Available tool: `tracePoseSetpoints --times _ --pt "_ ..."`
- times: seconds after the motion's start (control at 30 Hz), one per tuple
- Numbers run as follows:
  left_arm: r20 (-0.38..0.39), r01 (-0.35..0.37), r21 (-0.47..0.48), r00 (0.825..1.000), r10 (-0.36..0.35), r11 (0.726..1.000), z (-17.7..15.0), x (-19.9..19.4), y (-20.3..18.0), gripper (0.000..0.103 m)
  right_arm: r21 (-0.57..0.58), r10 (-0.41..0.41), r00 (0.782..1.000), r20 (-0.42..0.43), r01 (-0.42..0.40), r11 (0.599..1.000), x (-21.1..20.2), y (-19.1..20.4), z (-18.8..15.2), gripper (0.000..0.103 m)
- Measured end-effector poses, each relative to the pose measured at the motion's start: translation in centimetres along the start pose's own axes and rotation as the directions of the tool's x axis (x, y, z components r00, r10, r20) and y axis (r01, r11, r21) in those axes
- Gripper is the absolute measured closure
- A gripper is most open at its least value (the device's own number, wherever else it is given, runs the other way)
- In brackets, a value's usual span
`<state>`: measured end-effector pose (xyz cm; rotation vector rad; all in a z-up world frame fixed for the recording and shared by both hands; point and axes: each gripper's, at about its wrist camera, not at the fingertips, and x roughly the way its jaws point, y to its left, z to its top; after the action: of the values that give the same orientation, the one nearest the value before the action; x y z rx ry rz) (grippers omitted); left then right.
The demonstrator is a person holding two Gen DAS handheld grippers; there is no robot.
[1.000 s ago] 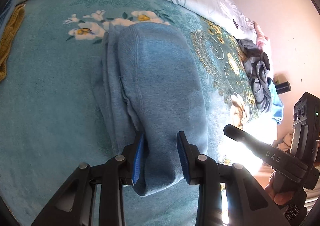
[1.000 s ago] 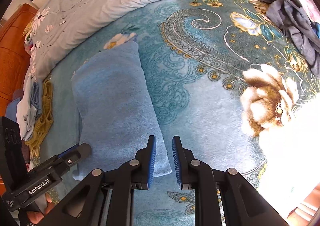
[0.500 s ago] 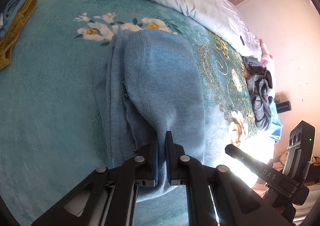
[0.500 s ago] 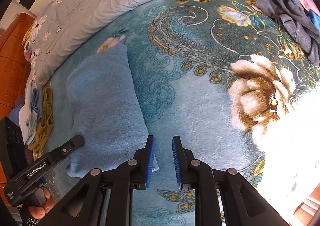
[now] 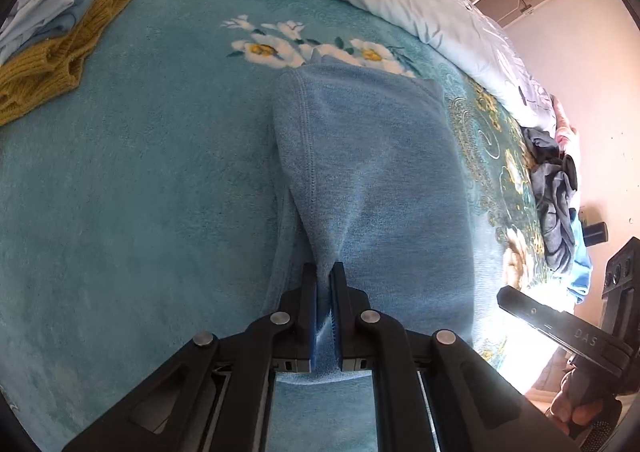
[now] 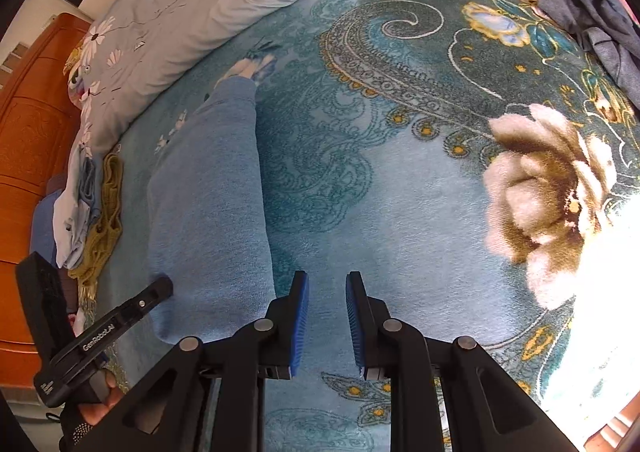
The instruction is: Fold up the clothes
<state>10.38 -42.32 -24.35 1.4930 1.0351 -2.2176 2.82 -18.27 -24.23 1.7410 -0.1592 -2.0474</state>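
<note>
Left wrist view showed the left gripper (image 5: 324, 284) clamped on a pinched ridge of the blue garment (image 5: 372, 155), which lay folded at frame centre on the teal blanket (image 5: 140, 191). In the right wrist view, the right gripper (image 6: 327, 292) hung with its jaws apart over the blanket, just right of the garment. A mustard sweater (image 5: 52, 63) sat upper left.

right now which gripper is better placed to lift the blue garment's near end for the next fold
Left. The left gripper is already shut on the blue garment, while the right gripper is open over bare blanket.
</note>
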Motion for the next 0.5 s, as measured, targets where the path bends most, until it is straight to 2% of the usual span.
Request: tracePoseSetpoints --times 0.2,0.27,0.33,0.4,0.43,0.5 --pt "-0.005 0.012 0.059 1.000 -0.011 0.998 0.4 -1.1 -1.3 0.092 -0.038 0.053 0.998 -0.024 -0.054 0.998 0.4 0.7 -0.6 0.068" --pt "-0.012 0.016 0.059 1.000 -0.015 0.998 0.6 -1.7 -1.6 0.083 -0.028 0.068 0.997 -0.030 -0.069 0.997 0.6 0.9 -0.6 0.066" --pt "-0.006 0.028 0.061 1.000 -0.028 0.998 1.0 -2.4 -1.8 0.060 -0.010 0.091 0.995 -0.030 -0.091 0.996 0.7 0.8 -0.7 0.063" --pt "0.024 0.028 0.085 0.999 -0.031 0.996 1.8 -3.1 -1.9 0.046 0.006 0.102 0.995 -0.023 -0.102 0.995 0.8 0.6 -1.1 0.054" --pt "0.039 0.012 0.113 0.999 -0.016 0.994 2.6 -3.2 -1.9 0.039 0.016 0.107 0.994 -0.017 -0.107 0.994 1.0 0.5 -1.3 0.048" --pt "0.037 -0.013 0.176 0.999 0.007 0.984 4.6 -2.3 -2.1 0.036 0.039 0.132 0.991 -0.012 -0.132 0.990 1.4 0.2 -1.8 0.042"
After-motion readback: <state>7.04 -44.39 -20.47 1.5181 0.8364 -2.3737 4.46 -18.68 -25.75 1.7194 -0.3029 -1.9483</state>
